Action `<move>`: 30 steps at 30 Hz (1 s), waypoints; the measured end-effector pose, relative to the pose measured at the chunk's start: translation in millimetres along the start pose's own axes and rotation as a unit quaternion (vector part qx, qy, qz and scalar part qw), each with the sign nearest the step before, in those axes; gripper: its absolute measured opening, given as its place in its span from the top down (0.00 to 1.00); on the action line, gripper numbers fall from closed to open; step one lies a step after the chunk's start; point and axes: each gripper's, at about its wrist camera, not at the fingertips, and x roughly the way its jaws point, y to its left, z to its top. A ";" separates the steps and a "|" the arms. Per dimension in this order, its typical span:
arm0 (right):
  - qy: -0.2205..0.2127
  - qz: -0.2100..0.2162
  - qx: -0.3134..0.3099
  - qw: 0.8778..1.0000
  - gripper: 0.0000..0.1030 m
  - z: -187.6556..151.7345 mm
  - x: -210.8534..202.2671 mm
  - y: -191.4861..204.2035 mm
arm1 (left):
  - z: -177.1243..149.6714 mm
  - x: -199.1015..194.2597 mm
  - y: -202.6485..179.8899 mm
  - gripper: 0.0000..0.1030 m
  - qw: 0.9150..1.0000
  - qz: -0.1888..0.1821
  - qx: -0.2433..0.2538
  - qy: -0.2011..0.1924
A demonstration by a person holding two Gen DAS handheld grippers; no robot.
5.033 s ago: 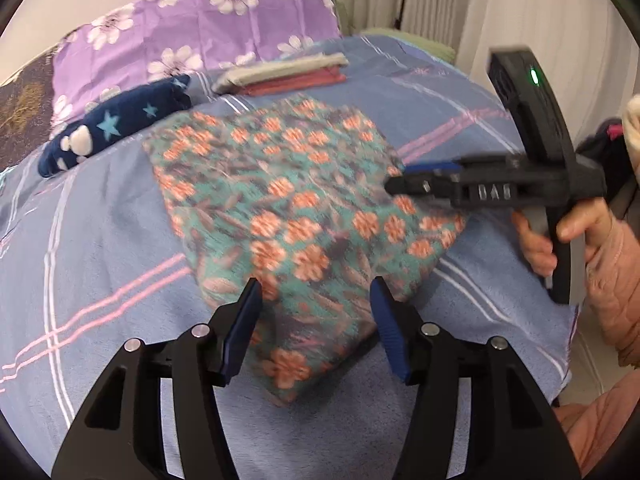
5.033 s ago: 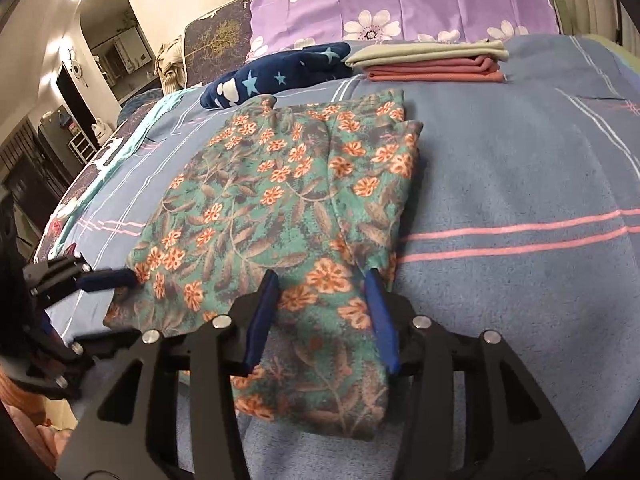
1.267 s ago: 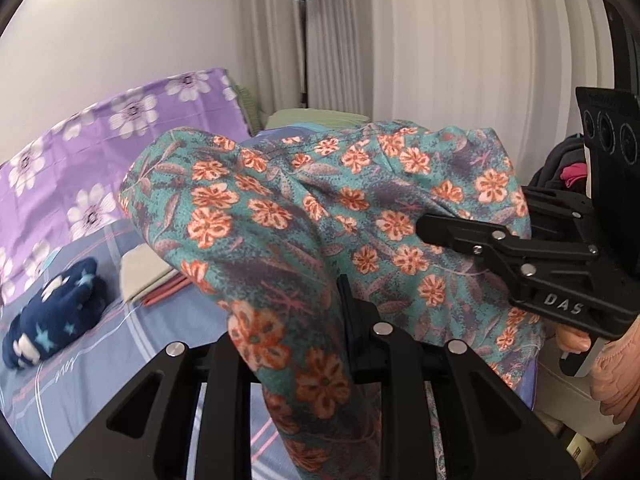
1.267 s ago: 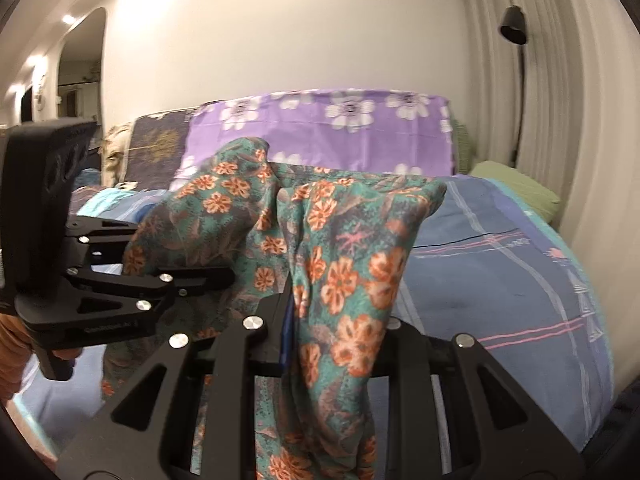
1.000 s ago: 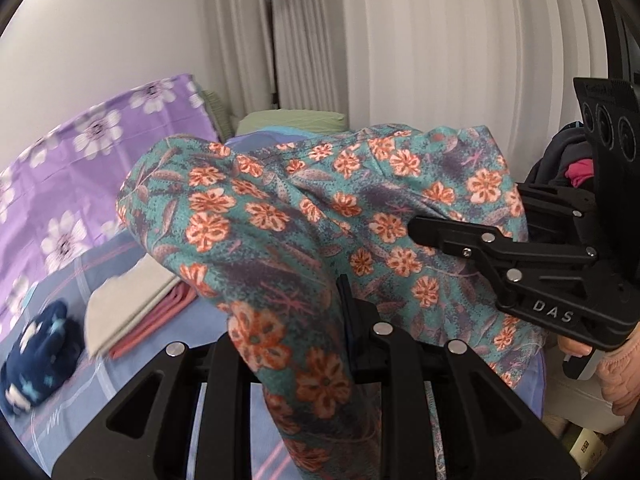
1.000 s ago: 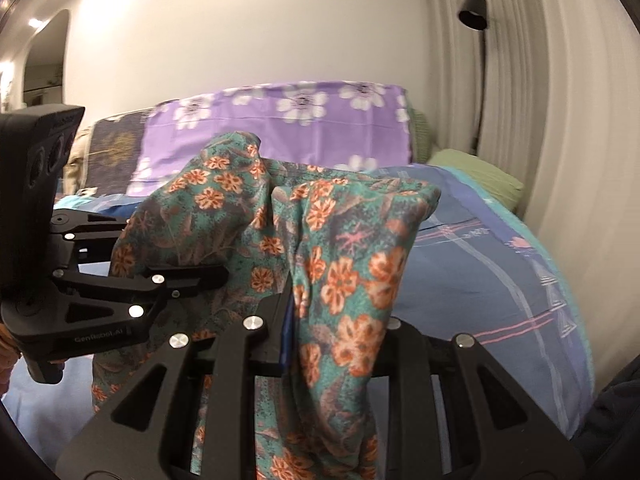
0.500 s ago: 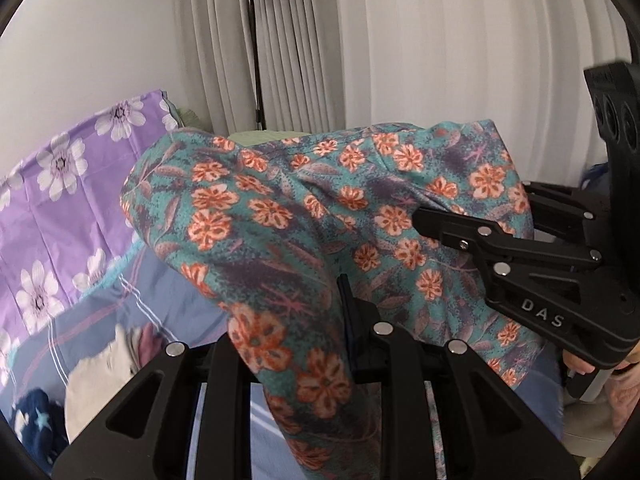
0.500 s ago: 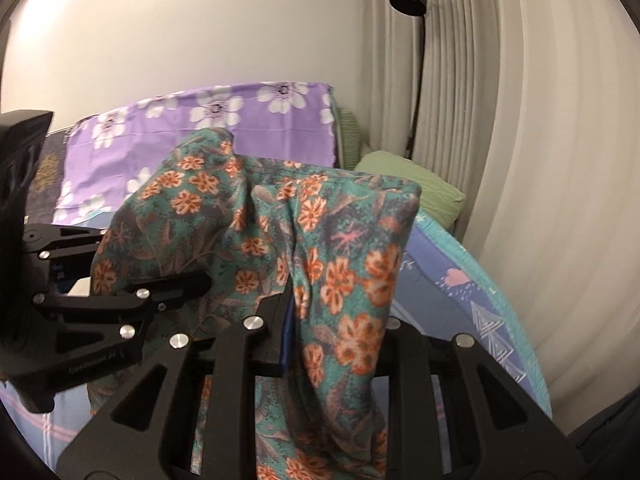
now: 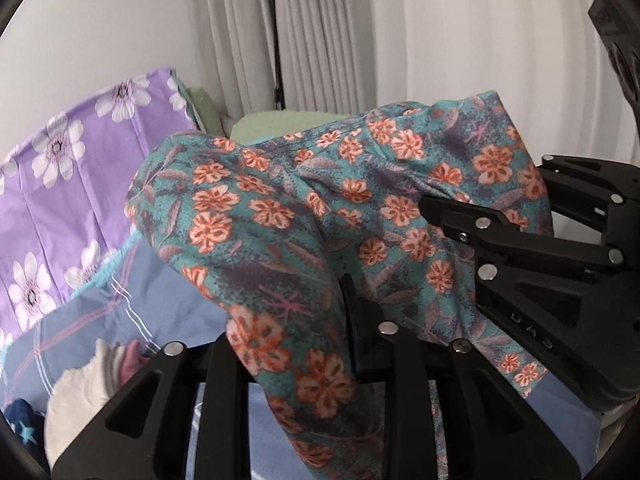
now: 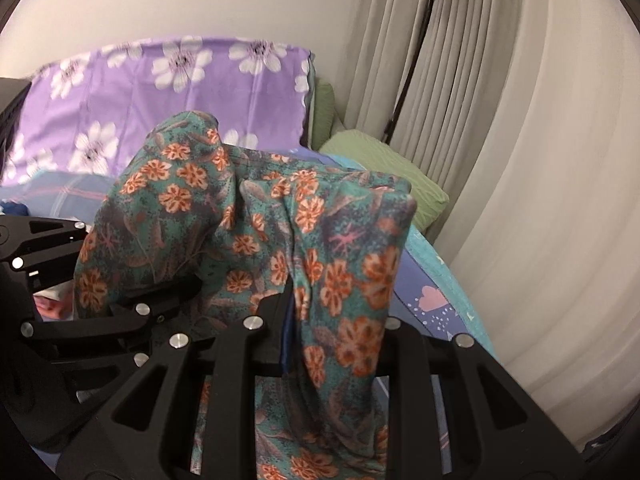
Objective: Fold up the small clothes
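Note:
A teal garment with orange flowers (image 9: 280, 208) hangs in the air above the bed, bunched and draped over both grippers. My left gripper (image 9: 292, 320) has the cloth between its fingers with a fold over the left finger; its jaws are opening, and the cloth still hangs from them. Across from it, the right gripper (image 9: 440, 208) pinches the garment's other side. In the right wrist view my right gripper (image 10: 332, 312) is shut on a thick fold of the garment (image 10: 240, 220), and the left gripper (image 10: 188, 284) grips it from the left.
Below lies the blue plaid bedsheet (image 9: 120, 312), with a folded cream and pink stack (image 9: 92, 376) and a navy star garment (image 9: 20, 424) at lower left. A purple flowered pillow (image 10: 180, 92) and a green pillow (image 10: 384, 168) lie beyond. Curtains and a floor lamp (image 10: 416, 40) stand behind.
Five seconds ago the garment lay flat on the bed; both grippers have lifted it. Over the last second they carried it sideways toward the curtains, and the folded stack slid to the lower left.

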 end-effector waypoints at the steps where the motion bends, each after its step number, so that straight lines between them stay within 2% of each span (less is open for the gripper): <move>1: 0.010 -0.007 0.003 1.000 0.73 -2.5 10.6 0.0 | -6.0 13.6 2.8 0.57 1.000 0.006 -0.010 0.014; 2: 0.018 -0.019 0.006 1.000 0.56 -4.5 18.8 0.4 | -11.4 21.7 4.2 0.42 0.999 0.010 -0.016 0.027; 3: 0.036 -0.055 0.009 0.998 0.33 -14.0 30.8 0.6 | -19.6 33.9 8.0 0.36 0.998 0.018 -0.025 0.050; 4: 0.052 -0.081 0.010 0.995 0.31 -21.9 41.0 0.5 | -33.5 45.0 10.1 0.35 0.996 0.028 -0.030 0.075; 5: 0.085 -0.104 0.007 0.991 0.32 -39.1 55.6 0.2 | -46.6 51.9 9.4 0.35 0.995 0.028 -0.029 0.095; 7: 0.136 -0.088 0.008 0.987 0.36 -71.7 72.6 -0.8 | -75.8 63.6 7.1 0.34 0.992 0.019 -0.008 0.128; 8: 0.144 -0.076 0.018 0.987 0.36 -88.4 75.7 -0.8 | -83.8 61.9 7.5 0.34 0.993 0.019 -0.005 0.115; 9: 0.130 -0.074 0.036 0.988 0.34 -100.3 73.2 -1.9 | -89.7 57.3 7.2 0.34 0.995 0.020 -0.008 0.099; 12: 0.106 -0.068 0.127 0.984 0.34 -120.7 63.4 -11.7 | -98.1 51.0 3.5 0.34 0.994 0.036 -0.021 0.096; 16: 0.118 -0.057 0.165 0.977 0.33 -118.2 70.4 -16.7 | -102.2 39.6 -14.5 0.34 0.993 0.075 0.010 0.089; 18: 0.118 -0.061 0.165 0.977 0.31 -118.4 71.4 -16.4 | -100.5 39.7 -8.6 0.34 0.994 0.073 0.003 0.087; 21: 0.121 -0.082 0.163 0.976 0.29 -117.4 68.0 -13.7 | -105.9 23.8 2.4 0.31 0.995 0.053 -0.036 0.081; 22: 0.125 -0.088 0.166 0.974 0.29 -116.9 66.1 -13.0 | -108.0 18.6 5.2 0.24 0.994 0.049 -0.045 0.082; 23: 0.131 -0.094 0.176 0.971 0.28 -114.1 59.9 -12.4 | -111.3 11.8 6.8 0.20 0.994 0.043 -0.051 0.085; 26: 0.140 -0.094 0.184 0.968 0.25 -111.3 33.6 -11.4 | -121.7 -10.8 8.4 0.18 0.995 0.020 -0.048 0.085; 28: 0.114 -0.078 0.177 0.974 0.23 -109.7 -3.8 -4.4 | -126.1 -28.9 9.2 0.17 0.996 0.026 -0.045 0.071; 30: 0.087 -0.066 0.174 0.979 0.20 -110.2 -37.0 0.8 | -128.7 -45.1 11.3 0.16 0.996 0.020 -0.064 0.059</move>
